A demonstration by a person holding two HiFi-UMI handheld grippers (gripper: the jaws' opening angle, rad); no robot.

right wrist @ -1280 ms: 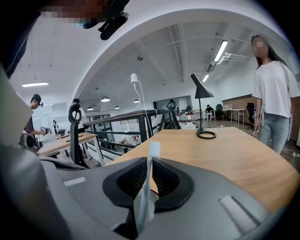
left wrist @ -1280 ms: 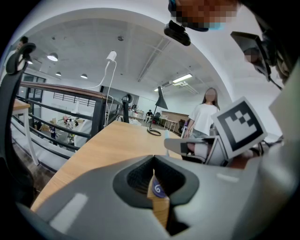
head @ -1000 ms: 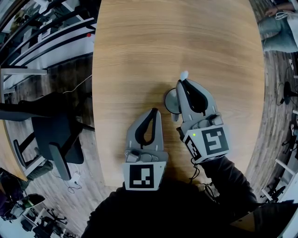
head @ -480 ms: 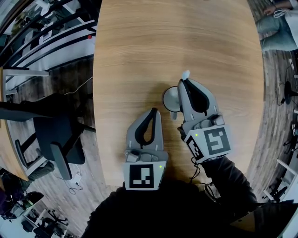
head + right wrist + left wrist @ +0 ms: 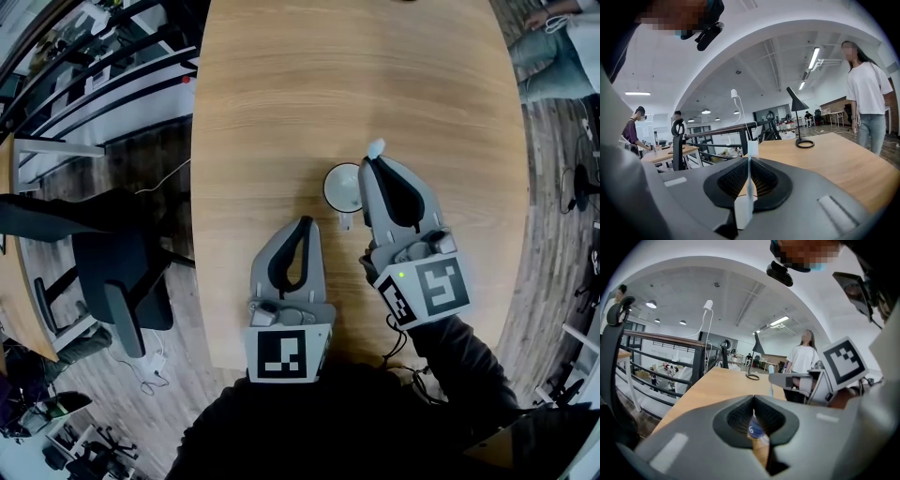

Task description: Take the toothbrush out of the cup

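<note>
Head view, looking steeply down on a wooden surface [image 5: 281, 94]. The right gripper [image 5: 375, 167] is closed on the toothbrush [image 5: 376, 148], whose pale head shows just past the jaw tips. In the right gripper view the thin white handle stands upright, pinched between the two dark ribbed pads [image 5: 764, 180], with the head above them and the broader lower end below. The white cup [image 5: 339, 187] stands upright on the surface just to the left of this gripper's jaws, its round mouth facing the camera and its right rim hidden behind the gripper. Whether the brush's lower end is clear of the cup's rim cannot be told.

The left gripper [image 5: 306, 223] lies nearer the person, beside the right gripper and apart from the cup. Its jaws meet at the tips and grip nothing. A small blue mark shows in the opening behind them in the left gripper view and cannot be identified. A dark office chair [image 5: 112, 272] stands on the floor left of the surface.
</note>
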